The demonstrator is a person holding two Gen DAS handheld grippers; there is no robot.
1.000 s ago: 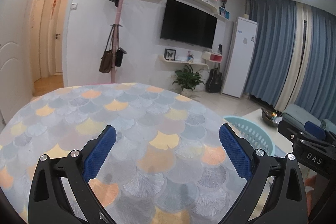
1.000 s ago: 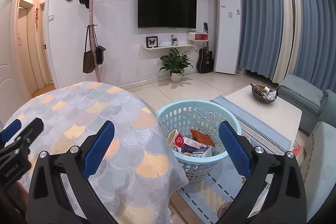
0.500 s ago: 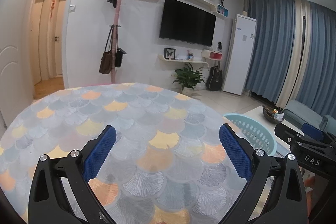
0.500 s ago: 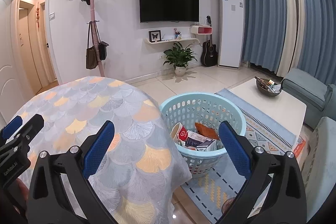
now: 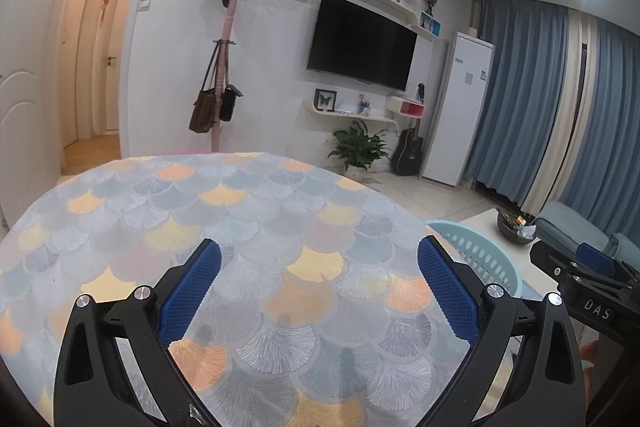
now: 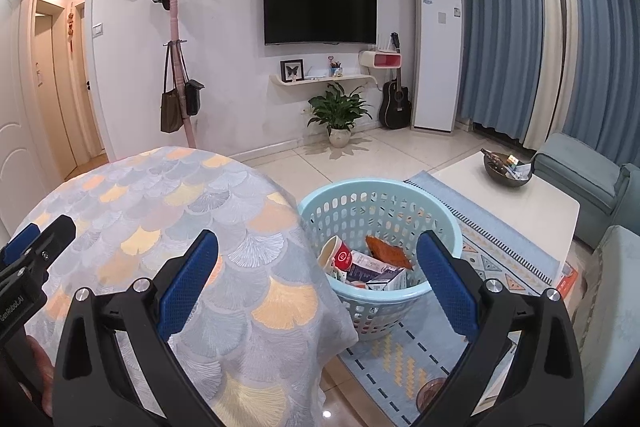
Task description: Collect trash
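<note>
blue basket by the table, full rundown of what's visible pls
The light blue round plastic laundry-style basket stands upright on the patterned rug, right beside the draped round table; whether the cloth touches it is unclear. Its walls are perforated with oval slots below a solid rolled rim. Inside lie a tilted red-and-white paper cup, an orange wrapper and small cartons. The left wrist view shows only its far rim. No gripper touches it.

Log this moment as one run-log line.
left gripper: open, empty, over table | right gripper: open, empty, near basket | basket: holds trash | table: no trash seen
</note>
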